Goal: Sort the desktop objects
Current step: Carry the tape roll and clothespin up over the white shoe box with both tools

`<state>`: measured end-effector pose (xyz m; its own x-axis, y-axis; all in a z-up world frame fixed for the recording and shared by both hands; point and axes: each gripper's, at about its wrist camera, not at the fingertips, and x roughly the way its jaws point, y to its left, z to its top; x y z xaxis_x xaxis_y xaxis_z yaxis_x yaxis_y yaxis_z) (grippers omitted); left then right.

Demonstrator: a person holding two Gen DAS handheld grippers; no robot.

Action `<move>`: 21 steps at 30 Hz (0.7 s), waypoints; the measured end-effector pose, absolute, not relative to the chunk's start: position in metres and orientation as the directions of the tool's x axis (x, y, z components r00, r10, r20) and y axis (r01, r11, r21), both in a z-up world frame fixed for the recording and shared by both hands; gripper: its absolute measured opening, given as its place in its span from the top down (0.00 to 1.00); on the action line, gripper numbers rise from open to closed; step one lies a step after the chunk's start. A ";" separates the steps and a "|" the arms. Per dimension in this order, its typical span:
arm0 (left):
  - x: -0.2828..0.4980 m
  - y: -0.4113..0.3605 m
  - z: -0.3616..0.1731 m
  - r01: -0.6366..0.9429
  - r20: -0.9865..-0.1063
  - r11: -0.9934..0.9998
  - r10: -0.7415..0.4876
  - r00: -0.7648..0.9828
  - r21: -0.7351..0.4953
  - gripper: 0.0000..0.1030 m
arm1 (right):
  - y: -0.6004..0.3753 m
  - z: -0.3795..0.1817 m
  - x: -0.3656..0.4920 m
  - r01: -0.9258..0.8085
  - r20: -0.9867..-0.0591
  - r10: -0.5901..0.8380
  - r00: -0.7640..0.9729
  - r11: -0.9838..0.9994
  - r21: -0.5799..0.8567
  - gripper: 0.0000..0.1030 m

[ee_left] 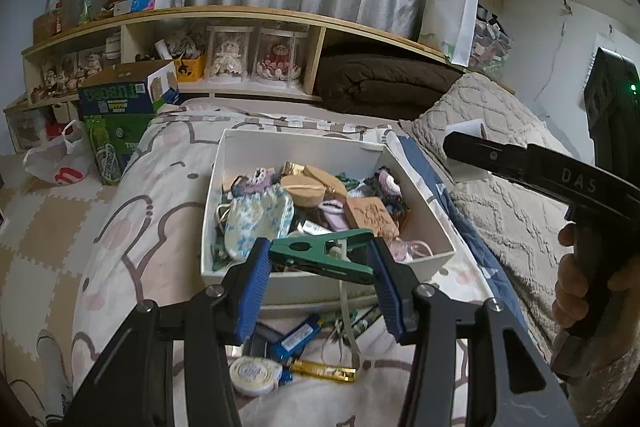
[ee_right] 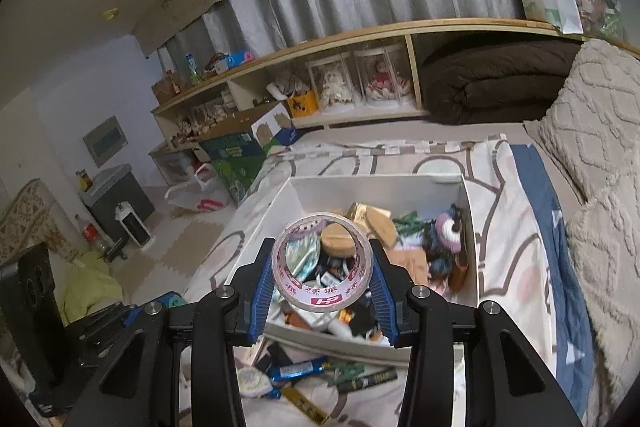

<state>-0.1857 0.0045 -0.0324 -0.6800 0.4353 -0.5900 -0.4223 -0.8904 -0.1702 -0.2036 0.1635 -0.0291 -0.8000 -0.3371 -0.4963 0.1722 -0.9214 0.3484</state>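
My left gripper [ee_left: 320, 259] is shut on a green plastic clip [ee_left: 324, 257], held crosswise between its blue pads over the near rim of a white box [ee_left: 236, 163]. The box sits on a patterned bedspread and holds several small items, among them a floral pouch [ee_left: 258, 217] and a round wooden lid [ee_left: 306, 189]. My right gripper [ee_right: 322, 271] is shut on a roll of clear tape with red print [ee_right: 322, 265], held above the near edge of the white box [ee_right: 468, 219]. In the left wrist view the right gripper's black body [ee_left: 540, 167] and a hand [ee_left: 580, 291] show at the right.
Loose items lie on the bedspread in front of the box: a round white tape dispenser [ee_left: 254, 373], a blue tube [ee_left: 298, 337], a gold bar [ee_left: 324, 371]. A knitted blanket [ee_left: 500, 167] lies right. A shelf with dolls [ee_left: 248, 63] runs behind. A green carton [ee_left: 120, 107] stands left.
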 end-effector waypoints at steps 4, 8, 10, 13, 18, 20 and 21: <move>-0.199 0.009 -0.030 -0.413 -0.588 -0.891 0.438 -0.680 -0.185 0.52 | 0.165 -0.039 -0.218 0.168 -0.497 -0.341 -0.798 -0.918 0.360 0.57; -0.210 0.014 -0.030 -0.405 -0.595 -0.897 0.425 -0.682 -0.176 0.52 | 0.164 -0.058 -0.235 0.174 -0.517 -0.363 -0.775 -0.910 0.377 0.57; -0.216 0.018 -0.031 -0.403 -0.598 -0.898 0.424 -0.681 -0.177 0.52 | 0.160 -0.071 -0.244 0.165 -0.547 -0.350 -0.760 -0.919 0.359 0.57; -0.223 0.022 -0.034 -0.398 -0.605 -0.897 0.428 -0.672 -0.193 0.52 | 0.151 -0.091 -0.256 0.169 -0.591 -0.344 -0.730 -0.928 0.332 0.57; -0.229 0.028 -0.038 -0.384 -0.603 -0.904 0.413 -0.682 -0.186 0.52 | 0.141 -0.115 -0.267 0.184 -0.637 -0.367 -0.678 -0.924 0.335 0.57; -0.231 0.027 -0.039 -0.374 -0.600 -0.907 0.411 -0.686 -0.194 0.52 | 0.139 -0.123 -0.271 0.199 -0.646 -0.383 -0.661 -0.919 0.341 0.57; -0.232 0.026 -0.040 -0.367 -0.598 -0.909 0.409 -0.690 -0.199 0.52 | 0.138 -0.126 -0.272 0.203 -0.648 -0.389 -0.655 -0.917 0.344 0.57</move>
<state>-0.2322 0.0261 -0.0397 -0.6896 0.4089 -0.5978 -0.3666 -0.9089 -0.1988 -0.2721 0.1380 -0.1258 -0.6554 -0.3885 -0.6477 0.2034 -0.9166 0.3441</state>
